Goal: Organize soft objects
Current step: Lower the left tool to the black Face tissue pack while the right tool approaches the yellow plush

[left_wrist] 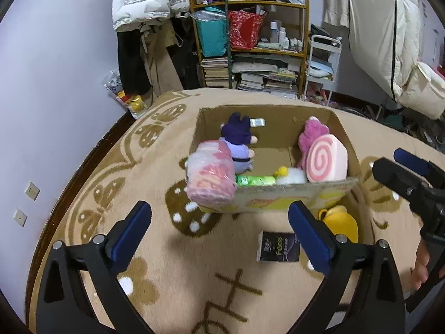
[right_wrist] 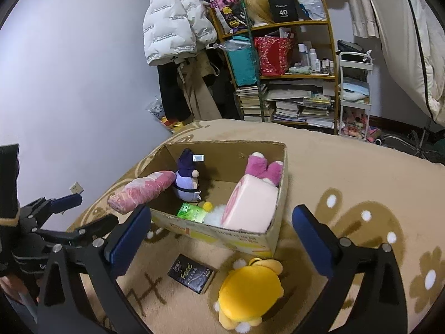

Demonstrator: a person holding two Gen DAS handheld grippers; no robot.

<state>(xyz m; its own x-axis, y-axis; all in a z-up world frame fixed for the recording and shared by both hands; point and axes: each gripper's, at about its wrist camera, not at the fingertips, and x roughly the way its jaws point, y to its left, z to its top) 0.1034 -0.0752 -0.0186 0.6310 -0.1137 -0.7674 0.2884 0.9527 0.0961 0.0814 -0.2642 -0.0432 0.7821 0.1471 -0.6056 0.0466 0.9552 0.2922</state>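
A cardboard box stands on the beige carpet. A pink plastic-wrapped bundle rests on the box's left front corner, half over the rim. Inside are a purple plush, a pink plush, a pink swirl-roll cushion, a green pack and a white fluffy toy. A yellow plush and a dark tissue pack lie on the carpet in front. My left gripper and right gripper are both open and empty, short of the box.
A wooden shelf with books, bags and bottles stands behind the carpet, with hanging coats at its left and a white trolley at its right. The wall runs along the left.
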